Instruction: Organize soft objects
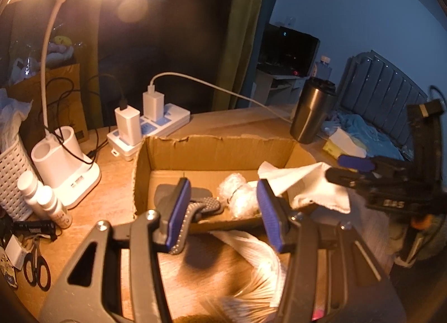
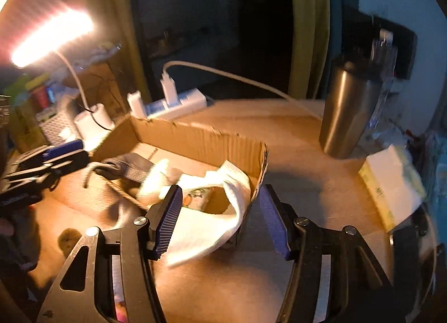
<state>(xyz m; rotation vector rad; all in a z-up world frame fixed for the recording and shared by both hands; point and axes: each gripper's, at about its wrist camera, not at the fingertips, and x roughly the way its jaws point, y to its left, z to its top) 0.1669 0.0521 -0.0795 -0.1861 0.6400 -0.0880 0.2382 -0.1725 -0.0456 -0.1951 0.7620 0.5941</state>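
An open cardboard box (image 1: 212, 150) sits on the wooden desk. Inside lie a grey studded glove (image 1: 204, 205) and crumpled clear plastic wrap (image 1: 240, 197). A white cloth (image 1: 310, 186) drapes over the box's right wall; it also shows in the right wrist view (image 2: 223, 211), hanging over the box (image 2: 201, 138) corner. My left gripper (image 1: 223, 211) is open over the box's near edge, with the glove's end beside its left finger. My right gripper (image 2: 220, 219) is open around the hanging cloth, not pinching it; it shows in the left wrist view (image 1: 363, 172).
A lit desk lamp (image 1: 64, 166), power strip with chargers (image 1: 151, 124), white basket (image 1: 11, 175), bottles and scissors (image 1: 36, 264) crowd the left. A steel tumbler (image 1: 310, 110) and tissue pack (image 2: 391, 180) stand right. White fabric (image 1: 257, 261) lies below the left gripper.
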